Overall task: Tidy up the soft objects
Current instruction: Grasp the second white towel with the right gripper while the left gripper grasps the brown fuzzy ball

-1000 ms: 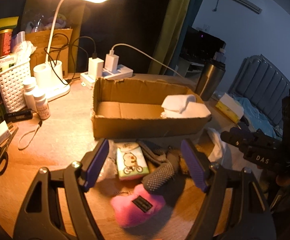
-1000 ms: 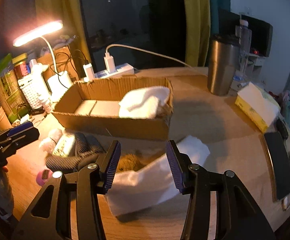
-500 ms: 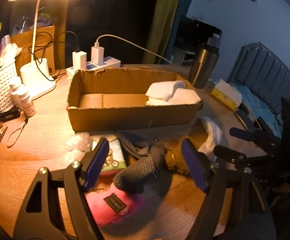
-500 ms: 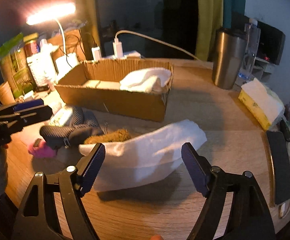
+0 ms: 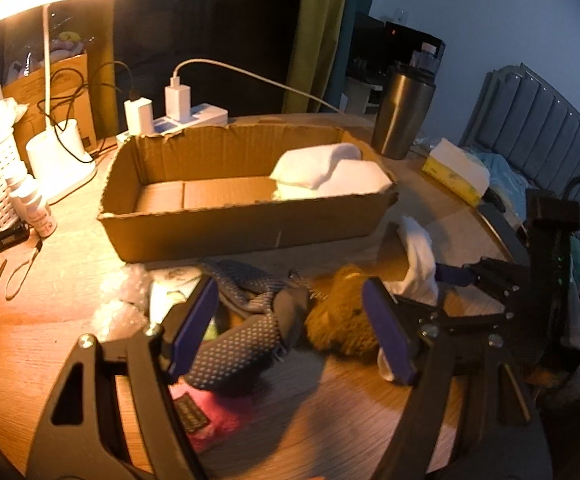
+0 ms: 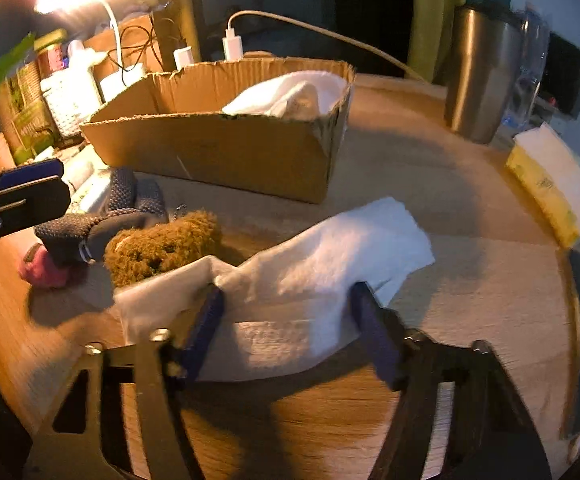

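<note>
From the left wrist view, the left tongs [image 5: 290, 320] are spread wide and hold nothing. They hang over the dotted grey cloth [image 5: 233, 344], with the brown fuzzy toy [image 5: 342, 328] just beside it and the pink soft thing [image 5: 217, 412] below. To do this well, I think they should drop straight over one soft thing and pinch its thick middle. The pink thing is partly hidden by the tongs, and the picture is blurry.

From the right wrist view, the right tongs [image 6: 285, 320] have just been closing, with the white cloth [image 6: 310, 272] on the surface between them. I cannot tell if they squeeze it yet. A good grab takes a thick fold, then lifts it to the cardboard box [image 6: 217, 152], where another white cloth [image 6: 290, 96] already lies. The box floor is hidden here.
</note>
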A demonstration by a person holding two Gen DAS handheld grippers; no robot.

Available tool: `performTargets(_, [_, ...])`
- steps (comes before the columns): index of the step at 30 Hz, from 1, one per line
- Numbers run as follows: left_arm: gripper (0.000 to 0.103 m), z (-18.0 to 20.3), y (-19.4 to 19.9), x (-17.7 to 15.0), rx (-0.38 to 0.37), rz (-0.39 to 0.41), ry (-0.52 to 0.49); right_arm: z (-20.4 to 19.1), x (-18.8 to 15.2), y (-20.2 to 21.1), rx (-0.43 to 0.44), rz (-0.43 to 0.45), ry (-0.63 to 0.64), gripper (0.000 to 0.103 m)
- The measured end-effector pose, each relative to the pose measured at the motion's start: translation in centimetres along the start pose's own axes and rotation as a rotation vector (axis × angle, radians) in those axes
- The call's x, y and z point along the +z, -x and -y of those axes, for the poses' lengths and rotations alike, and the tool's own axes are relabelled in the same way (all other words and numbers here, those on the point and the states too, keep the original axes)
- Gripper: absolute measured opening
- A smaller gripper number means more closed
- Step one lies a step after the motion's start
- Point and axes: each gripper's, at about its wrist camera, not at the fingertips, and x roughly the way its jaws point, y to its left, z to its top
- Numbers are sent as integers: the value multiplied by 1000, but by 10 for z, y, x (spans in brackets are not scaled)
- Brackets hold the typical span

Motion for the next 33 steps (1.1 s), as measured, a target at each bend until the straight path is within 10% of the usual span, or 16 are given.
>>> performTargets(4, [76, 13, -8, 0, -6, -21, -21, 3, -4, 4, 6, 12, 1, 23])
performTargets(7, [76, 23, -15, -2, -14, -39, -40, 10, -7, 7, 18, 18, -14, 17])
performTargets(30, [76, 63, -64, -9, -2, -137, -117, 70, -36, 47, 60, 96, -184, 14])
performTargets(33, [61, 64, -69, -12, -18, -152, -116, 70, -36, 48, 69, 99, -180, 14])
